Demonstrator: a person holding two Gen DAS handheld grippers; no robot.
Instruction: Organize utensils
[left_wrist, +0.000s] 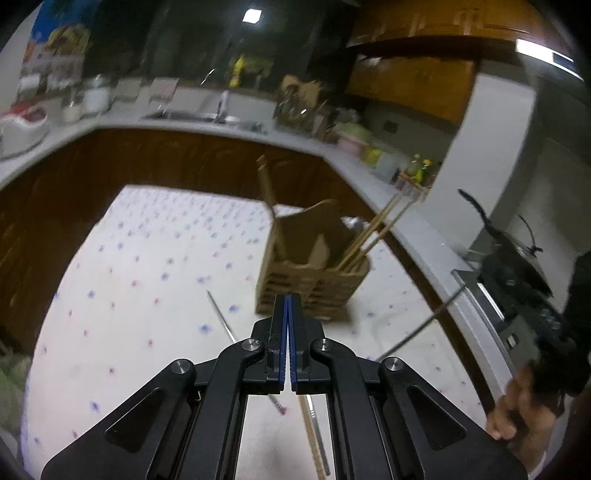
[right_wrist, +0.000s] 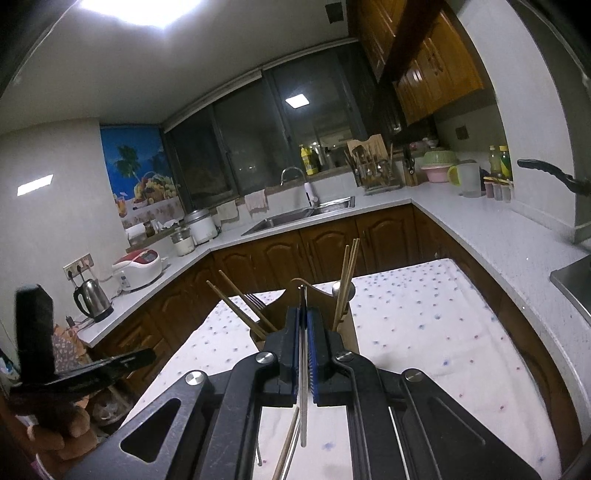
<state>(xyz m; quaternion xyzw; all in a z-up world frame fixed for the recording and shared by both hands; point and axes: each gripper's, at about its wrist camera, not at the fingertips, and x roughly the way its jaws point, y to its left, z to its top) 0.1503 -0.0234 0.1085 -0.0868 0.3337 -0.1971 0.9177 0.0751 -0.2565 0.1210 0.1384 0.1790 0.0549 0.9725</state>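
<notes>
A wooden utensil holder stands on the dotted tablecloth and holds wooden chopsticks and a wooden spatula. My left gripper is shut and empty, just in front of the holder. My right gripper is shut on a metal chopstick, held just before the holder. The same held chopstick shows at the right of the left wrist view. A loose metal chopstick and a wooden and a metal one lie on the cloth.
A grey L-shaped counter with brown cabinets wraps round the table. It carries a sink, a rice cooker, a kettle and a dish rack. A stove with a black pan is at the right.
</notes>
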